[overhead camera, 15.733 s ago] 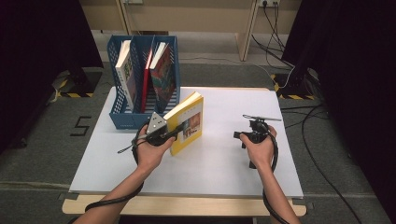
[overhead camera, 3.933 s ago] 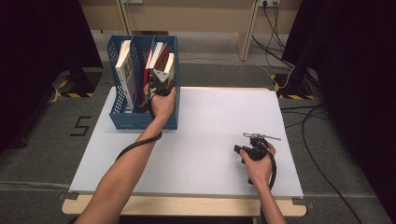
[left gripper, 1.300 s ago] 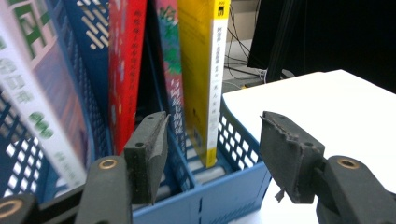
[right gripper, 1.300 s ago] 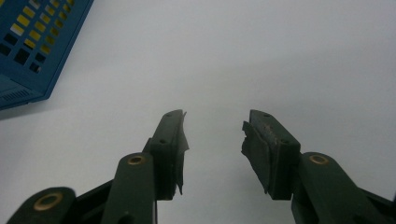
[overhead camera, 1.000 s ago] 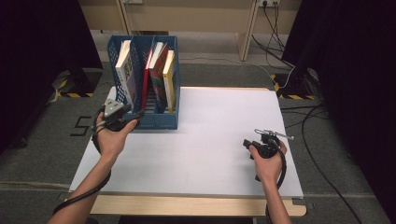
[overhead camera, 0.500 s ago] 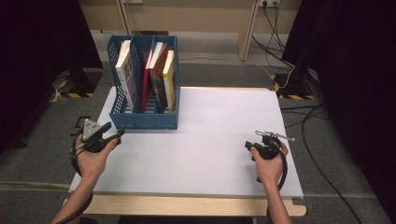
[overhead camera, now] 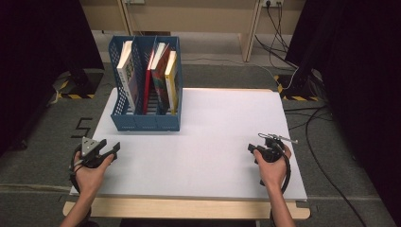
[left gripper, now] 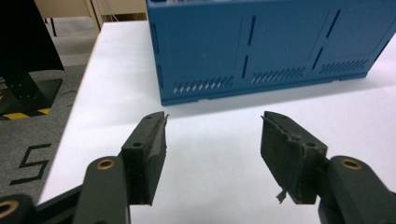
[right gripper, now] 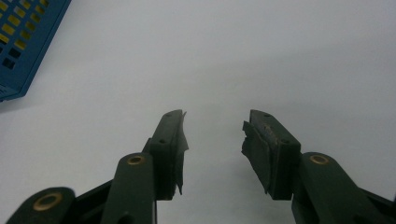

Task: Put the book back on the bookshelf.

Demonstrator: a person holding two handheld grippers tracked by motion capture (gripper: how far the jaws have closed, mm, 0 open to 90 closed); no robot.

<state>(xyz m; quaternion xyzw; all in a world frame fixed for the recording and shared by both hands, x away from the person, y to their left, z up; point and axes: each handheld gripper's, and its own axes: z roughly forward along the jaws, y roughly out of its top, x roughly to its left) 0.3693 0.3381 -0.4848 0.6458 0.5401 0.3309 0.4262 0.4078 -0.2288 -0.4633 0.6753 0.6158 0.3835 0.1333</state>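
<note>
A blue file rack stands at the table's back left and holds several upright books: a white-spined one, a red one and a yellow one. My left gripper sits low at the table's front left, open and empty, its jaws toward the rack's front wall. In its own view the left gripper has bare white tabletop between its pads. My right gripper rests at the front right, open and empty, and the right gripper points left across the table.
The white table has a wooden front edge. Grey floor with a painted 5 lies to the left. Cables and stand feet with hazard stripes lie on the floor to the right. A corner of the rack shows in the right gripper view.
My left hand has come down and back from beside the rack to the table's front left corner. The right hand has stayed put.
</note>
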